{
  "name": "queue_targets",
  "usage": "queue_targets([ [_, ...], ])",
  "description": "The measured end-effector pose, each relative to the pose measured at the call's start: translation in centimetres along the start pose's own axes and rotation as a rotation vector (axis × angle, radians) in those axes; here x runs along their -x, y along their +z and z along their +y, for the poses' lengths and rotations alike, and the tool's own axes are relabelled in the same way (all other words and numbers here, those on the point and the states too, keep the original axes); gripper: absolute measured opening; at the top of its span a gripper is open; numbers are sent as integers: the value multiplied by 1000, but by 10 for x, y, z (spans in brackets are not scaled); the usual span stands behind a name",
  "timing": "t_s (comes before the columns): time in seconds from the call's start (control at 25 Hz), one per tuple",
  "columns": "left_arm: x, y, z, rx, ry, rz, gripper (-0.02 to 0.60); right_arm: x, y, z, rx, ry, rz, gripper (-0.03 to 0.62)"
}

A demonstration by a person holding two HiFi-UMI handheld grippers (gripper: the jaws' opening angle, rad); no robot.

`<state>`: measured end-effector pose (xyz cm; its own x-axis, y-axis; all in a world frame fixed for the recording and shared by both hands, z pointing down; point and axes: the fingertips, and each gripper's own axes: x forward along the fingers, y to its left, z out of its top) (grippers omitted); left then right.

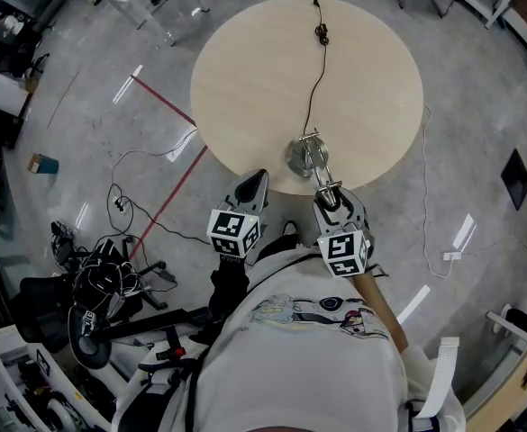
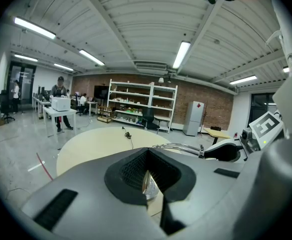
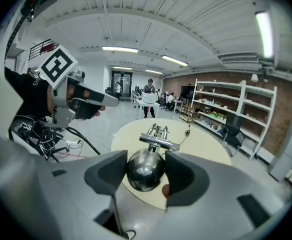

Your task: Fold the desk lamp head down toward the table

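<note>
Where the right gripper's [image 3: 145, 170] jaws stand partly closed, they clamp the chrome, ball-shaped lamp head [image 3: 144, 178] from both sides. From there the lamp's rod arm [image 3: 157, 133] runs away from the person to the base [image 1: 297, 157], which sits at the near edge of the round table [image 1: 245, 79]. The left gripper [image 2: 146, 179] hangs beside it, its jaws all but together and holding nothing.

Find lamp base [image 1: 295, 158] on table [image 1: 245, 70], at near edge, right of centre. Follow cable [image 1: 313, 84] from base back across table toward far edge, ending just short of it. Follow lamp arm [image 1: 316, 164] from base out past near edge to lamp head [image 3: 145, 171], between jaws of right gripper [image 1: 329, 196], off the table. Note left gripper [image 1: 251, 187] to its left, just off near edge, apart from lamp.
</note>
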<state>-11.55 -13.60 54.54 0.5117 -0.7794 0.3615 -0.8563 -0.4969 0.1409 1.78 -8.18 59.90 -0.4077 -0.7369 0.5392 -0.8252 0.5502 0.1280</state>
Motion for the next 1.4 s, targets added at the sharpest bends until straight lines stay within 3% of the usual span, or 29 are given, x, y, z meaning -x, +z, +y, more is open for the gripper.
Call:
queue_targets([
  [1.4, -2, -1, 9, 2, 20, 8, 2, -27, -55, 10, -44, 68, 143, 214],
])
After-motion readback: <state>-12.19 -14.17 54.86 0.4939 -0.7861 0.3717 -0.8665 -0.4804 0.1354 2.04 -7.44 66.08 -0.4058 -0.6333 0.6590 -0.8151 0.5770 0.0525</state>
